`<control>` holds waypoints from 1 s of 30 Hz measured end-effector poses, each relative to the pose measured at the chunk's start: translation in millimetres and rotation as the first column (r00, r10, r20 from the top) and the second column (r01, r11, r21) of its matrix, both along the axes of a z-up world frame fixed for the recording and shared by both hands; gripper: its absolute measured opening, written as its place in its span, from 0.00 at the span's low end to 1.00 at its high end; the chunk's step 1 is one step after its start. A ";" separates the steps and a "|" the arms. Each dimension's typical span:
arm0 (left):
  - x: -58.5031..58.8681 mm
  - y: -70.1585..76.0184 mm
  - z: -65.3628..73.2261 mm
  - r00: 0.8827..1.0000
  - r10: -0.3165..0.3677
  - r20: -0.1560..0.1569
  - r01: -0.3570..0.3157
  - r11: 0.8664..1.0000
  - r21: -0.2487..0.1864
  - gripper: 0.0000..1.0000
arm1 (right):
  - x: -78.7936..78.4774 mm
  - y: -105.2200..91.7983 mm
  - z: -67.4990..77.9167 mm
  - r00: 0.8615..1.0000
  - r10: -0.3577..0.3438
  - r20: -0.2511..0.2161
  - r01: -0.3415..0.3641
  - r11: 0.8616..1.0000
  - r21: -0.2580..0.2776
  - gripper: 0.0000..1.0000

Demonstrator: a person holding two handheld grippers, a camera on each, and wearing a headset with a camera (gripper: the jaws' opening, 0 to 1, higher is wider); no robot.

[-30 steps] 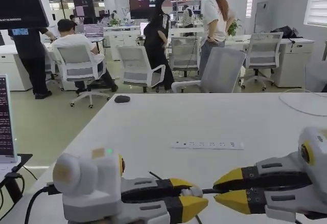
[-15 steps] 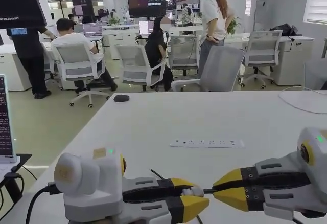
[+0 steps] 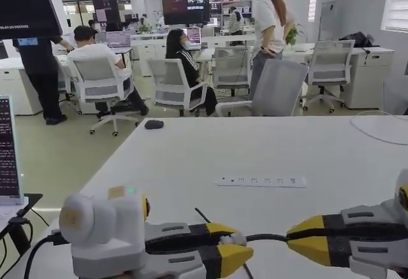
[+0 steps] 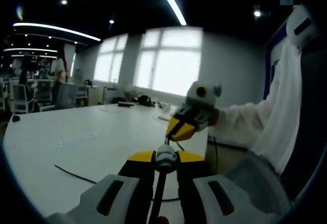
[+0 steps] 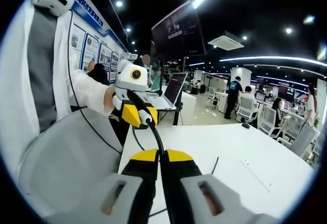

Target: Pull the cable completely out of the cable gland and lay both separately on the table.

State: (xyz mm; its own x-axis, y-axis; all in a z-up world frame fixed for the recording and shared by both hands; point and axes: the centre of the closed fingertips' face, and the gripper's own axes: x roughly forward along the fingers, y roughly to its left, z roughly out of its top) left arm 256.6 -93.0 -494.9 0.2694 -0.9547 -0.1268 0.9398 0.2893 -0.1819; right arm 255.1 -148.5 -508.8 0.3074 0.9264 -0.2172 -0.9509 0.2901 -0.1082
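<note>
The small white cable gland [image 4: 166, 157] is clamped in the left yellow-jawed gripper [image 3: 240, 243], and the thin black cable [image 3: 266, 236] is pinched by the right yellow-jawed gripper [image 3: 291, 240] over the white table [image 3: 255, 145]. If pulled askew, the cable could bind or be slipped through the jaws.

We are in an open-plan office: long white desks [image 3: 364, 78], grey mesh swivel chairs [image 3: 275, 88], a large wall-mounted screen [image 3: 185, 7], and people [image 3: 89, 42] seated at computers
</note>
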 end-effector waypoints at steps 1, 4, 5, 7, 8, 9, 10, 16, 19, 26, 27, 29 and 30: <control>0.2 0.9 0.7 1.000 0.001 0.001 -0.001 1.000 -0.002 0.17 | 0.7 -2.3 -1.6 1.000 -0.008 -0.004 0.008 1.000 -0.002 0.03; 0.9 3.1 2.6 1.000 0.004 0.001 -0.004 1.000 -0.007 0.17 | 1.6 -7.1 -6.4 1.000 -0.028 -0.011 0.028 1.000 -0.011 0.03; 1.2 3.8 2.9 1.000 0.005 0.002 -0.005 1.000 -0.007 0.17 | 1.9 -9.2 -8.3 0.999 -0.036 -0.018 0.035 0.999 -0.011 0.03; 1.6 4.5 3.2 1.000 0.008 0.002 -0.008 1.000 -0.009 0.17 | 2.4 -12.1 -10.6 0.999 -0.046 -0.025 0.046 0.999 -0.010 0.03; 1.7 4.6 3.2 1.000 0.009 0.002 -0.009 1.000 -0.009 0.17 | 2.5 -13.1 -11.3 0.998 -0.051 -0.028 0.050 0.999 -0.009 0.03; 1.6 4.5 3.1 1.000 0.009 0.002 -0.009 1.000 -0.008 0.17 | 2.5 -13.6 -12.0 0.998 -0.054 -0.031 0.053 0.999 -0.008 0.03; 1.3 4.3 3.1 1.000 0.008 0.002 -0.008 1.000 -0.008 0.17 | 2.4 -13.8 -12.4 0.998 -0.055 -0.034 0.055 0.998 -0.007 0.03; -0.9 1.5 2.9 1.000 0.002 0.003 -0.002 1.000 -0.005 0.17 | 1.3 -14.4 -15.0 0.997 -0.059 -0.041 0.059 0.998 -0.009 0.03; -1.7 0.6 3.0 1.000 -0.002 0.006 0.002 1.000 -0.001 0.17 | 0.9 -14.7 -15.5 0.997 -0.060 -0.041 0.060 0.998 -0.009 0.03; -3.0 -2.4 3.2 1.000 -0.018 0.021 0.017 1.000 0.017 0.17 | 0.6 -16.0 -17.4 0.997 -0.067 -0.039 0.066 0.998 -0.022 0.04; -3.3 -3.1 3.5 1.000 -0.021 0.024 0.020 1.000 0.019 0.17 | 1.9 -16.1 -16.9 0.997 -0.073 -0.027 0.072 0.997 -0.028 0.04; -4.2 -4.4 5.2 0.999 -0.026 0.029 0.026 1.000 0.017 0.17 | 4.6 -16.5 -14.5 0.996 -0.085 0.004 0.085 0.996 -0.042 0.05; -4.4 -4.8 6.2 0.999 -0.028 0.030 0.027 1.000 0.014 0.17 | 5.1 -16.5 -13.1 0.996 -0.087 0.003 0.087 0.995 -0.042 0.05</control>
State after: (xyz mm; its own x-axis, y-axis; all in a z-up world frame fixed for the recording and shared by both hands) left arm 252.2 -97.8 -488.6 0.2469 -0.9600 -0.1320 0.9524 0.2656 -0.1499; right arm 260.2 -165.1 -521.9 0.3867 0.8864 -0.2546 -0.9221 0.3668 -0.1234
